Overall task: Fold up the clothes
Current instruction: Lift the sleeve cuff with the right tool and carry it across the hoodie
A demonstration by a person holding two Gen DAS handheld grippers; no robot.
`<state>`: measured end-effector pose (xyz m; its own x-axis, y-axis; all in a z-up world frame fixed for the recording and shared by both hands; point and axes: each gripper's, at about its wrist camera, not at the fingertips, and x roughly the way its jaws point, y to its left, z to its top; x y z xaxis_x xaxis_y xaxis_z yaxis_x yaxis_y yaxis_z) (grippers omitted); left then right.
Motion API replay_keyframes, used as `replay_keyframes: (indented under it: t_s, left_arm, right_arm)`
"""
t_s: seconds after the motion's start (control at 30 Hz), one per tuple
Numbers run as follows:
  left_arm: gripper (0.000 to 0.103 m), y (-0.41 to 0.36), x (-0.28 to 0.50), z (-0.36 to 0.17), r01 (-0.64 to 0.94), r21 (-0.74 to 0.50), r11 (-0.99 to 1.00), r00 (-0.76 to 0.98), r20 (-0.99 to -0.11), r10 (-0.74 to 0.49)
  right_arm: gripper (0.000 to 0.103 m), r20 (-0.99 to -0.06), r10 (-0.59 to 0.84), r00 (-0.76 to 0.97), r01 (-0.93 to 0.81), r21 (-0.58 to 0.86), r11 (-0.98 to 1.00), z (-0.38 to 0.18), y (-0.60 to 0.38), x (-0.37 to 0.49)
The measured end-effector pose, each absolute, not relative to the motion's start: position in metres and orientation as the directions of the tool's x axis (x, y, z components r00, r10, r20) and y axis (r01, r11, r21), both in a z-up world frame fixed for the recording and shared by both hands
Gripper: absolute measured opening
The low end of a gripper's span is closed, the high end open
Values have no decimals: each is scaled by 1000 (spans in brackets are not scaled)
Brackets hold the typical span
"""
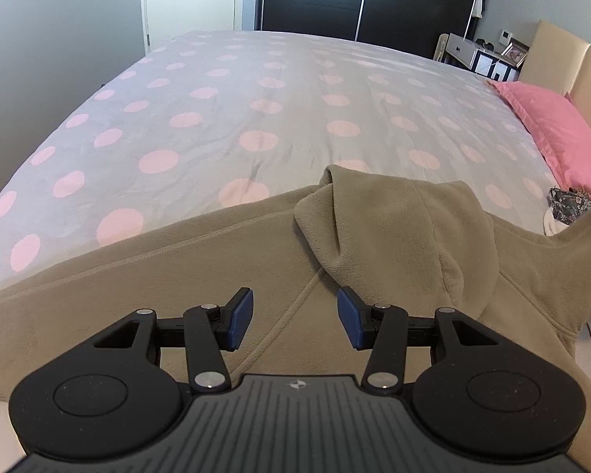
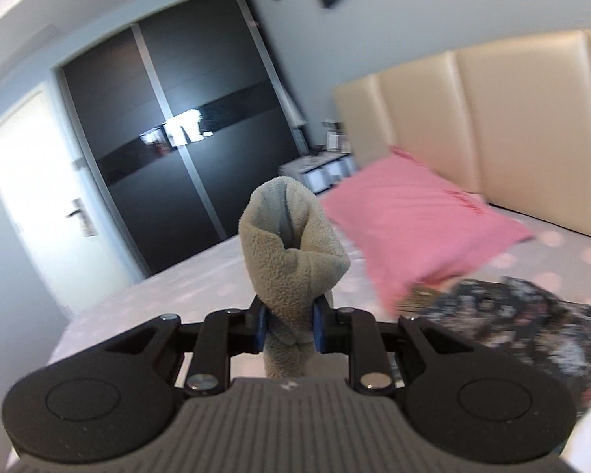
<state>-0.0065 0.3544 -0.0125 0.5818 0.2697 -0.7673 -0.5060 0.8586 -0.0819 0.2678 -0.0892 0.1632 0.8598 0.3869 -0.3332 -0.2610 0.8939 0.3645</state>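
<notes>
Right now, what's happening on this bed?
A person with a claw in each hand is folding a beige fleece hoodie spread on the polka-dot bedspread. The right claw is shut on a bunched end of the fleece, apparently a sleeve, lifted off the bed. The left claw hangs open above the hoodie's body, gripping nothing. A pink pillow lies by the headboard.

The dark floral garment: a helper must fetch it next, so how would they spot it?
Start at the cream headboard, then the pink pillow before it. Right beside the pillow's lower corner lies the dark floral garment, the only patterned, dark cloth; the fleece is plain tan.
</notes>
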Motion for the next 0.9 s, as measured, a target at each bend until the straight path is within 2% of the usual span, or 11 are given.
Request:
replay_keyframes:
  t_s: [0.17,0.33,0.53,0.7,0.9]
  left_arm:
    - [45,363,-22,-10,-515,-105,851,591,-763,264]
    - [45,376,-36,-12,-523,-112,845,591,-762,264]
    - [45,394,-46,-24,-538,-102,837,567,-778,271]
    - [45,410,-51,-34,-567,-111,816,546,-793,272]
    - [45,421,-51,-40,-591,-124,797,535,-800,272]
  right_arm:
    - [25,-312,530,789,-415,365,833,179,5,235]
    - [25,-341,656,673,-550,362,752,160,93,196]
    - [25,-425,733,531,-665,327,671,100,177,150]
    - [25,-509,745,430,-759,242,604,36,228,114]
    - [25,-606,725,326,-815,208,540,-41,261,82]
